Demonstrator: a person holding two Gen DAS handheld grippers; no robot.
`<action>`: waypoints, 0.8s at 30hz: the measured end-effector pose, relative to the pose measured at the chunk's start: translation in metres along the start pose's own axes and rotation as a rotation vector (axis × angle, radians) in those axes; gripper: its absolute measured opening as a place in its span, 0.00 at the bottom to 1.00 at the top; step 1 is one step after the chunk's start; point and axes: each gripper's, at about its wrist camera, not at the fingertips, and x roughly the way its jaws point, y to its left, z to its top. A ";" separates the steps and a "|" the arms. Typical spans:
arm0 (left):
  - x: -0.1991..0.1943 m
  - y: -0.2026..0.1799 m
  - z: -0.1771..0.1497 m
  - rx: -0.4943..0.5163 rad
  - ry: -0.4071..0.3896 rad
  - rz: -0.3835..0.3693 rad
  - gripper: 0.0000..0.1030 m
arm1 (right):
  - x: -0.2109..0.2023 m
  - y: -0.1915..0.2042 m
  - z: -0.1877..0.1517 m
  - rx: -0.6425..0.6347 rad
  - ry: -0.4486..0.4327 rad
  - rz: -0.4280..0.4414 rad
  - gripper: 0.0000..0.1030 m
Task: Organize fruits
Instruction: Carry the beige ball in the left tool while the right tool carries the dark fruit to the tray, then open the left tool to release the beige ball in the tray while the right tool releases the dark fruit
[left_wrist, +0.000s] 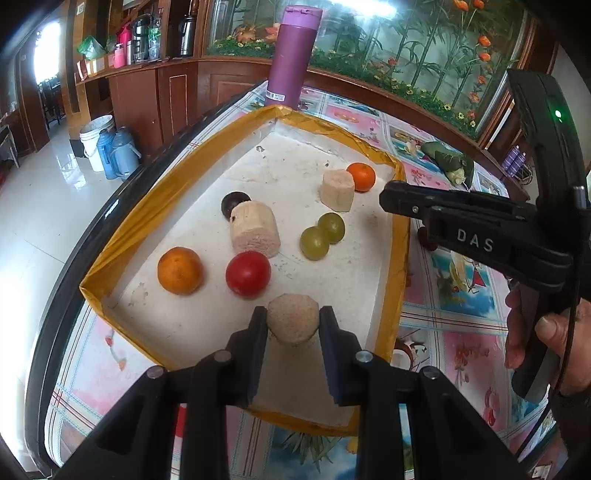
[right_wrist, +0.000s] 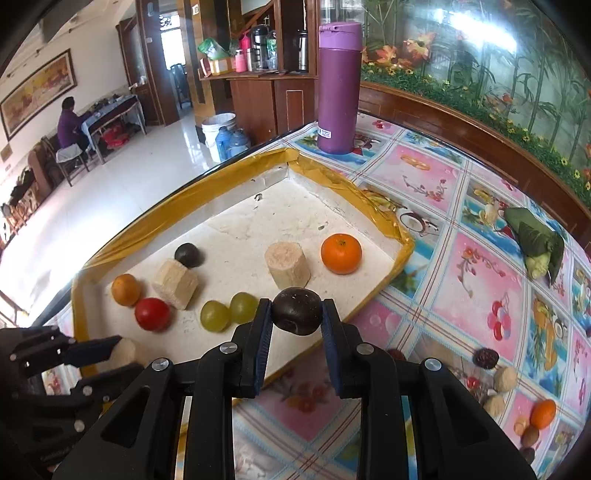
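Note:
A shallow white tray with a yellow taped rim (left_wrist: 236, 129) (right_wrist: 229, 168) lies on the table. In it lie two oranges (left_wrist: 180, 270) (right_wrist: 340, 253), a red tomato (left_wrist: 248, 273) (right_wrist: 152, 314), two green grapes (left_wrist: 314, 242) (right_wrist: 214, 315), a dark plum (left_wrist: 233, 202) (right_wrist: 188, 254) and two beige cylinders (left_wrist: 254, 233) (right_wrist: 288, 264). My left gripper (left_wrist: 293, 325) is shut on a beige round piece (left_wrist: 293, 323) over the tray's near end. My right gripper (right_wrist: 296, 314) is shut on a dark plum (right_wrist: 296, 311) just above the tray's near right rim.
A purple flask (left_wrist: 291, 55) (right_wrist: 338, 88) stands beyond the tray's far corner. A green leaf-wrapped bundle (right_wrist: 535, 240) lies on the patterned tablecloth at right. Several loose fruits (right_wrist: 517, 398) lie at the table's near right. The table's black edge runs along the left.

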 end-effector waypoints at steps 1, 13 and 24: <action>0.001 0.001 0.000 -0.001 0.001 0.003 0.30 | 0.004 -0.001 0.002 -0.003 0.004 -0.001 0.25; 0.010 0.004 0.004 0.006 -0.007 0.044 0.30 | 0.038 -0.011 0.013 -0.034 0.051 -0.010 0.25; 0.013 -0.003 -0.001 0.050 -0.028 0.154 0.30 | 0.044 -0.005 0.009 -0.100 0.040 -0.039 0.25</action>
